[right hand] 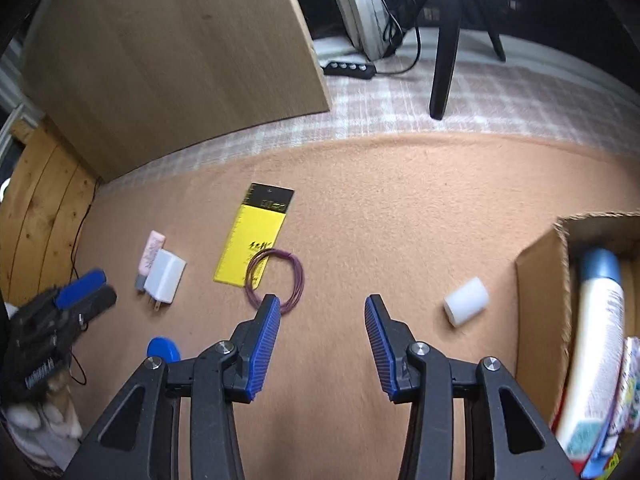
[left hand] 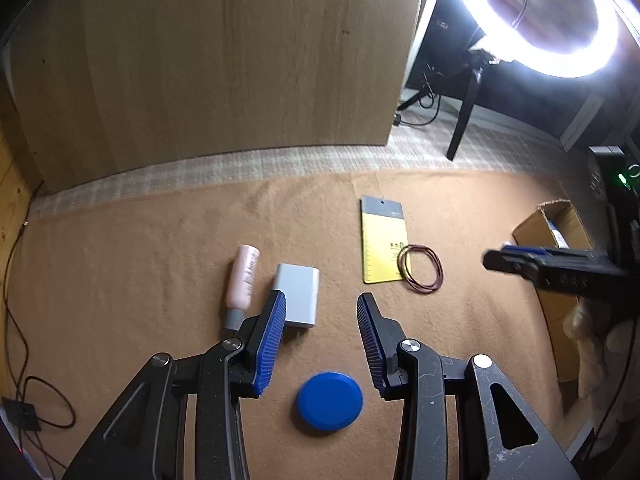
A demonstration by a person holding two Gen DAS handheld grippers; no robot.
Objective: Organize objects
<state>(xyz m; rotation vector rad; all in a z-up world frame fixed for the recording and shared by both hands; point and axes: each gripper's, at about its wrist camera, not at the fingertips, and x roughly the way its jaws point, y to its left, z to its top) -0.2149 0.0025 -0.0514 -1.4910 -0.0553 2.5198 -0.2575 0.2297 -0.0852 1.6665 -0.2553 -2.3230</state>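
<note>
A tan felt blanket (right hand: 400, 208) is spread over a pale checked floor covering (right hand: 500, 92). On it are laid a pink tube (left hand: 243, 276) touching a white charger block (left hand: 298, 295), a blue round lid (left hand: 330, 402), a yellow card (left hand: 383, 242) overlapped by a coil of purple wire (left hand: 422, 269), a white cylinder (right hand: 466, 301) and an open cardboard box (right hand: 538, 300).

Ring light (left hand: 548, 20), wooden panel (left hand: 224, 60), power strip (right hand: 350, 69), tripod leg (right hand: 444, 52)

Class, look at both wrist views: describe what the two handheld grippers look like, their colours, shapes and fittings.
Both the left gripper and the right gripper are black, angular linkage frames with triangular cut-outs and round silver pivot bolts. Each carries two tapered fingers faced with ribbed blue pads. No cables or printed markings show on them.
</note>
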